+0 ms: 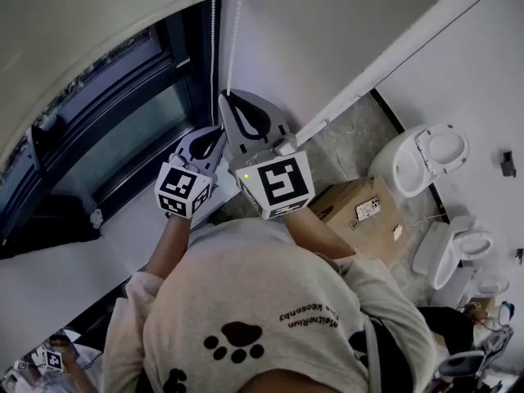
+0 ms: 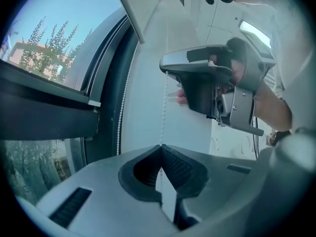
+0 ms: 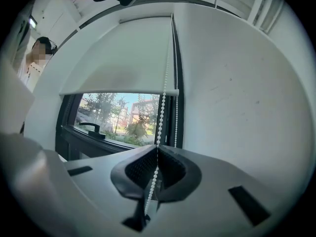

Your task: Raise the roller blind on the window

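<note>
**Grip on the cord.** The left gripper [image 2: 160, 149] had its jaws closed flat on one strand of the white beaded cord [image 3: 161, 118], which entered at the tip and passed straight down between the ribbed pads. The right gripper [image 3: 157, 152] was likewise closed, pinching the same strand. In the left gripper view we saw it directly above the left one, so the right hand held the higher station, nearer the blind.

**Axis of the cord.** From both grippers the held strand ran upright, its long axis vertical, climbing past the lower edge of the blind toward the top right corner of the window. A second strand [image 3: 176, 118] of the loop hung free just beside it, close against the dark window frame [image 3: 66, 132] and untouched by either gripper.

**Position of the blind.** The pale fabric roller blind [image 3: 123, 58] lay above and to the left of the grippers. Its straight bottom bar [image 3: 118, 91] crossed the window partway up, leaving the glass pane [image 3: 113, 115] below it uncovered. We judged the raising to be partly done.

**Coming move.** We judged that the next pull must run along the cord's own line, straight down, with the right gripper placed to lead.
</note>
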A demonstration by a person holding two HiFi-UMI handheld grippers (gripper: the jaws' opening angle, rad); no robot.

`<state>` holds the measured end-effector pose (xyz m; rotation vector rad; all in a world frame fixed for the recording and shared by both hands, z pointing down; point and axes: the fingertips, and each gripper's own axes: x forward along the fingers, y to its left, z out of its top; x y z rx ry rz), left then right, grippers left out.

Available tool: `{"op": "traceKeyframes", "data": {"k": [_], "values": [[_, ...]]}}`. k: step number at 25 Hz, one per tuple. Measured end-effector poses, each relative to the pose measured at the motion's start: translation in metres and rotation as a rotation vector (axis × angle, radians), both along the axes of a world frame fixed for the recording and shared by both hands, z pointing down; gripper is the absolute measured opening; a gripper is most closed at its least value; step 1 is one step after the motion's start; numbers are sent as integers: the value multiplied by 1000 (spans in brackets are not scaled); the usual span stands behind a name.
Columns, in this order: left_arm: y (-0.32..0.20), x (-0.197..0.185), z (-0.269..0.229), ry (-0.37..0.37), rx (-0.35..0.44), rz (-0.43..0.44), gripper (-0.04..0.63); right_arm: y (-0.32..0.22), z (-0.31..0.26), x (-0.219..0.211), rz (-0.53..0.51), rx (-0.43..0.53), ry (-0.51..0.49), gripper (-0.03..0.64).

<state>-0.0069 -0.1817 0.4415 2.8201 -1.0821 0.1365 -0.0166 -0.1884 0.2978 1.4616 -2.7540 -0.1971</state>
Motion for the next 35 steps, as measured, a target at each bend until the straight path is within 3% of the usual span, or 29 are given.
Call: {"op": "traceKeyframes", "data": {"k": [7, 17, 20, 28, 33, 35], "values": [[6, -2, 23, -12, -25, -9, 8, 4, 23, -2, -1, -8, 4, 11], [12, -6, 24, -73, 59, -9, 8, 8, 23, -5, -9, 1, -10, 11], [13, -6, 21, -69, 38, 8, 8, 9, 24, -6, -10, -3, -3, 11], [18, -19, -31, 86, -30, 34, 9, 11, 22, -7, -15, -5, -8, 11], [19, -37, -77, 105, 4, 36, 14, 13, 23, -10, -22, -6, -6, 11], [19, -40, -92, 94, 9, 45, 82, 13, 23, -9, -21, -8, -7, 11]]}}
